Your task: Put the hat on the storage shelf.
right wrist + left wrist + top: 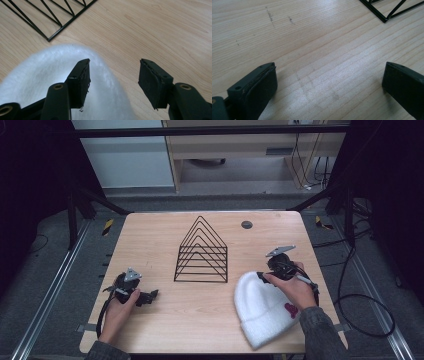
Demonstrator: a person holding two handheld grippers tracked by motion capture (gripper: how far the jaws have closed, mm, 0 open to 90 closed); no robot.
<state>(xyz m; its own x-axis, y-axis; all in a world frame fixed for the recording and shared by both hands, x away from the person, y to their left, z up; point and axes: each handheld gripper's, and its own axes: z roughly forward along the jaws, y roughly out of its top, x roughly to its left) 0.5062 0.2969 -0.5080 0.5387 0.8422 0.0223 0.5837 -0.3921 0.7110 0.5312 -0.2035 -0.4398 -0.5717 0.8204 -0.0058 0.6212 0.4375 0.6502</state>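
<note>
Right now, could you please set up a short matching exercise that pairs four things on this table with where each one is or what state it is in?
Things:
1. white hat
2. black wire rack
3. left tool
4. right tool

Places or states:
A. stands in the middle of the table
B. open over bare wood, nothing between its jaws
C. lies at the near right corner of the table
D. jaws apart at the edge of the white fabric, not pressing on it

Pairs: 1-C, 2-A, 3-B, 4-D
</note>
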